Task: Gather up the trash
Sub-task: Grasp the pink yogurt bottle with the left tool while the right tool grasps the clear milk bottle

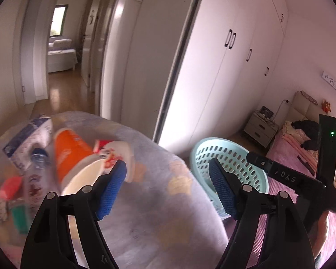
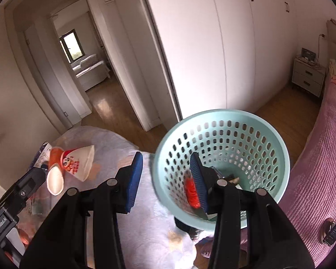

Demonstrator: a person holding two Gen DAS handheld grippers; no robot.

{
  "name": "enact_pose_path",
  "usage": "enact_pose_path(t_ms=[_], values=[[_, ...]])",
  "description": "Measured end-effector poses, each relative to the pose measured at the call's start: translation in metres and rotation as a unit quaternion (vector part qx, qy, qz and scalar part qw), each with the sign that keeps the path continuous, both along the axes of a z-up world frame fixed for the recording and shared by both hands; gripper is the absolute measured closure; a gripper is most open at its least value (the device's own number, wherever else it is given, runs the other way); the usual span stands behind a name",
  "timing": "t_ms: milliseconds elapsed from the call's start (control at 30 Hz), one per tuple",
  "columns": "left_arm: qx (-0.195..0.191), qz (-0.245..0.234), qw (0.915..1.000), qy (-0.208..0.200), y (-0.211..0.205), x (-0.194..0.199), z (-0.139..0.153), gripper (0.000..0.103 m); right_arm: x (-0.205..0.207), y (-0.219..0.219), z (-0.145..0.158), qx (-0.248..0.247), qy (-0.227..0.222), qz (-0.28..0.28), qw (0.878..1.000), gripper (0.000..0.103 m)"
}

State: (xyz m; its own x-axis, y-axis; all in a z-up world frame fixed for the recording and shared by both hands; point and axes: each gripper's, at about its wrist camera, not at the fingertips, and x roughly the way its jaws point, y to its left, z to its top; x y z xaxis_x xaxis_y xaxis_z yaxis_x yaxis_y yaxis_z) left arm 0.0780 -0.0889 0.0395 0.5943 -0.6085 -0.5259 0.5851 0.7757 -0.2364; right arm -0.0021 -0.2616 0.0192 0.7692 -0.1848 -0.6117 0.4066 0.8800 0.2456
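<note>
We work over a pale lavender patterned cloth [image 1: 159,201] covering a table in a bedroom with white wardrobe doors [image 2: 190,44], wood flooring and a pink quilted bed [image 2: 320,157]. Our left gripper [image 1: 168,188] hangs released and empty beside an orange paper cup [image 1: 71,157] and a clear plastic bottle [image 1: 37,172]. Our right gripper [image 2: 168,181], parted and grasping nothing, hovers at the mint perforated plastic basket [image 2: 268,134]. Only the right view shows red trash [image 2: 191,192] inside it.
</note>
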Motion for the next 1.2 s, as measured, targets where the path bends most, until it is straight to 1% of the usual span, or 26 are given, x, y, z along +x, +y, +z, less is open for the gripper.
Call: enact_pose_path(t_ms=[133, 267, 300, 333, 400, 467, 567, 600, 633, 700, 767, 900, 1033, 1067, 1100, 1133, 1200], values=[[0.013, 0.055, 0.9984, -0.005, 0.073, -0.01, 0.004, 0.028, 0.012, 0.041, 0.005, -0.011, -0.002, 0.047, 0.999, 0.062], [0.034, 0.095, 0.9949, -0.004, 0.131, -0.014, 0.003, 0.028, 0.024, 0.081, 0.005, -0.018, 0.002, 0.089, 0.996, 0.062], [0.037, 0.102, 0.994, -0.002, 0.144, -0.015, 0.0, 0.026, 0.027, 0.091, 0.004, -0.019, 0.003, 0.098, 0.995, 0.062], [0.041, 0.109, 0.9932, 0.003, 0.158, -0.014, -0.002, 0.024, 0.029, 0.098, 0.003, -0.018, 0.005, 0.106, 0.994, 0.062], [0.048, 0.119, 0.9915, 0.019, 0.183, -0.009, -0.011, 0.024, 0.034, 0.112, 0.0, -0.019, 0.01, 0.119, 0.993, 0.062], [0.051, 0.13, 0.9895, 0.04, 0.197, -0.002, -0.022, 0.024, 0.038, 0.125, -0.006, -0.02, 0.017, 0.128, 0.991, 0.062], [0.045, 0.13, 0.9873, 0.079, 0.218, 0.008, -0.044, 0.026, 0.041, 0.136, -0.015, -0.011, 0.029, 0.142, 0.989, 0.062], [0.044, 0.128, 0.9866, 0.091, 0.223, 0.011, -0.051, 0.027, 0.042, 0.139, -0.018, -0.008, 0.033, 0.144, 0.989, 0.062], [0.044, 0.125, 0.9848, 0.113, 0.227, 0.015, -0.058, 0.031, 0.041, 0.141, -0.021, -0.007, 0.036, 0.146, 0.989, 0.062], [0.037, 0.112, 0.9828, 0.142, 0.232, 0.014, -0.068, 0.035, 0.041, 0.144, -0.022, -0.008, 0.039, 0.147, 0.988, 0.062], [0.026, 0.092, 0.9826, 0.159, 0.233, 0.006, -0.07, 0.035, 0.04, 0.144, -0.022, -0.01, 0.039, 0.146, 0.988, 0.062], [0.018, 0.046, 0.9782, 0.202, 0.225, -0.016, -0.073, 0.035, 0.037, 0.142, -0.024, -0.006, 0.041, 0.149, 0.988, 0.062], [0.026, -0.01, 0.9786, 0.204, 0.204, -0.04, -0.072, 0.035, 0.039, 0.141, -0.029, 0.0, 0.044, 0.153, 0.987, 0.062], [0.033, -0.022, 0.9793, 0.198, 0.196, -0.044, -0.073, 0.035, 0.039, 0.14, -0.029, 0.002, 0.044, 0.155, 0.987, 0.062], [0.044, -0.027, 0.9806, 0.189, 0.19, -0.046, -0.073, 0.033, 0.039, 0.141, -0.03, 0.001, 0.044, 0.157, 0.987, 0.062], [0.062, -0.027, 0.9822, 0.175, 0.182, -0.048, -0.072, 0.033, 0.038, 0.142, -0.029, 0.0, 0.044, 0.159, 0.986, 0.062], [0.088, -0.028, 0.981, 0.17, 0.167, -0.045, -0.076, 0.033, 0.038, 0.143, -0.029, -0.007, 0.044, 0.166, 0.985, 0.062]])
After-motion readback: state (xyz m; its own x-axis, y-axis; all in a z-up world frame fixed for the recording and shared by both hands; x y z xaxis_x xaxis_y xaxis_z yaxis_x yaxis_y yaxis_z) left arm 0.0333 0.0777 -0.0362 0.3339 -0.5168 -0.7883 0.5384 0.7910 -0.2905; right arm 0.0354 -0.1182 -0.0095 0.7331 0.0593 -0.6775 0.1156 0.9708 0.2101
